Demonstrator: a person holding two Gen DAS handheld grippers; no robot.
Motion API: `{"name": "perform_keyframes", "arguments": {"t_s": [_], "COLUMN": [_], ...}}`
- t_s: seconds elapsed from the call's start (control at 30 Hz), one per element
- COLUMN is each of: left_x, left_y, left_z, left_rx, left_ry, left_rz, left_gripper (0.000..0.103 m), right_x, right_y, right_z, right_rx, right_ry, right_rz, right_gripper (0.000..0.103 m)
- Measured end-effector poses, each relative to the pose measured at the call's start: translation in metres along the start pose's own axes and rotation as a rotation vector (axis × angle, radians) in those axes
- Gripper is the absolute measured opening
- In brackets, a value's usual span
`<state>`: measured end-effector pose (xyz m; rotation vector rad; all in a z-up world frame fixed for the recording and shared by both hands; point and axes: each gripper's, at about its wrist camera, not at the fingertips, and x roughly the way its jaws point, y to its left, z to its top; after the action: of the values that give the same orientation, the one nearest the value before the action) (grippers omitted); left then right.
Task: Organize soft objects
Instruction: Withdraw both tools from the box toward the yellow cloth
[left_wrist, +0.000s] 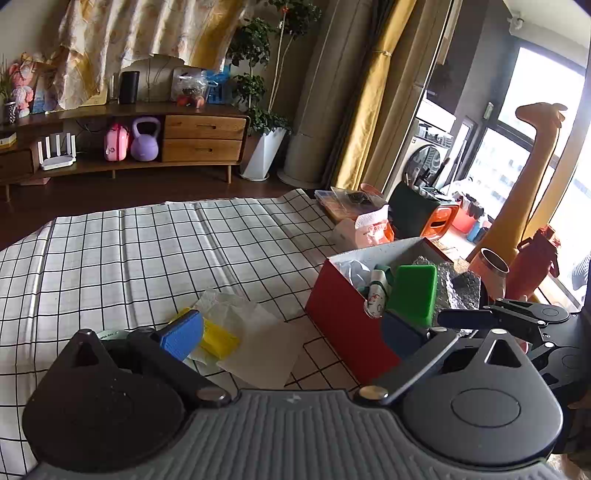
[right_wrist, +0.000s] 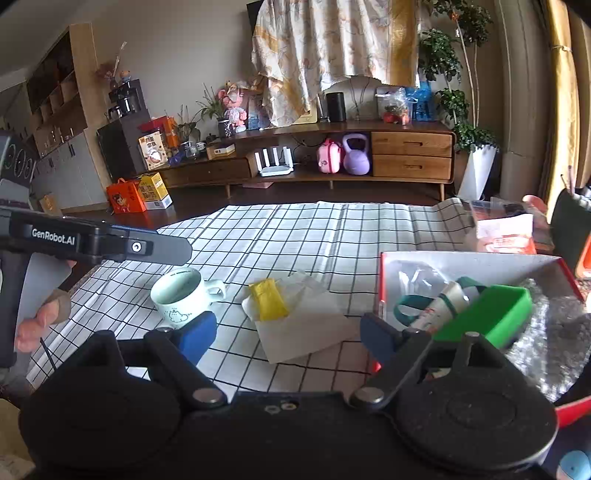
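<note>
one red box (right_wrist: 476, 258) stands on the right part of the checked cloth (right_wrist: 314, 229) that covers the surface. inside it are one green sponge block (right_wrist: 487, 317), one small tube (right_wrist: 439, 306) with a green band, one clear plastic bag (right_wrist: 413, 273) and a crinkled silver wrap (right_wrist: 554, 332). outside the box lie one yellow cloth (right_wrist: 267, 299) on one sheet of white tissue paper (right_wrist: 306, 325), just left of the box. one pale mug (right_wrist: 181, 295) stands further left, apart from the paper.

the left tongs (left_wrist: 291, 332) are spread wide and hold nothing; one blue pad is over the yellow cloth, the other at the box's near corner. the right tongs (right_wrist: 291, 332) are also wide open and empty, with the tissue paper showing between the pads.

the far half of the cloth is bare up to its back edge, where the dark floor begins. the right edge is crowded by an orange-and-white bag (left_wrist: 365, 229) and a dark container (left_wrist: 413, 210).
</note>
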<state>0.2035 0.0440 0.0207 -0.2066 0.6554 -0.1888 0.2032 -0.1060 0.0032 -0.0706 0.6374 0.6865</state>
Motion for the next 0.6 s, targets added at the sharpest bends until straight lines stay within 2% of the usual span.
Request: {"name": "perform_keyframes", "arguments": {"t_s": [0.17, 0.43, 0.6], "left_x": [0.005, 0.025, 0.048], "left_y": [0.021, 0.056, 0.052], "left_z": [-0.005, 0.013, 0.032], "left_rx": [-0.033, -0.051, 0.014], "left_ry": [-0.025, 0.003, 0.047], "left_rz": [0.040, 0.076, 0.064], "left_gripper": [0.103, 0.103, 0.103], "right_x": [0.036, 0.081, 0.108], "right_y": [0.007, 0.015, 0.020], "right_z": [0.003, 0.005, 0.003], "right_rx": [-0.016, -0.046, -0.058], "right_ry": [0.034, 0.065, 0.079], "right_rz": [0.023, 0.047, 0.056], "right_gripper": [0.084, 0.078, 0.073]}}
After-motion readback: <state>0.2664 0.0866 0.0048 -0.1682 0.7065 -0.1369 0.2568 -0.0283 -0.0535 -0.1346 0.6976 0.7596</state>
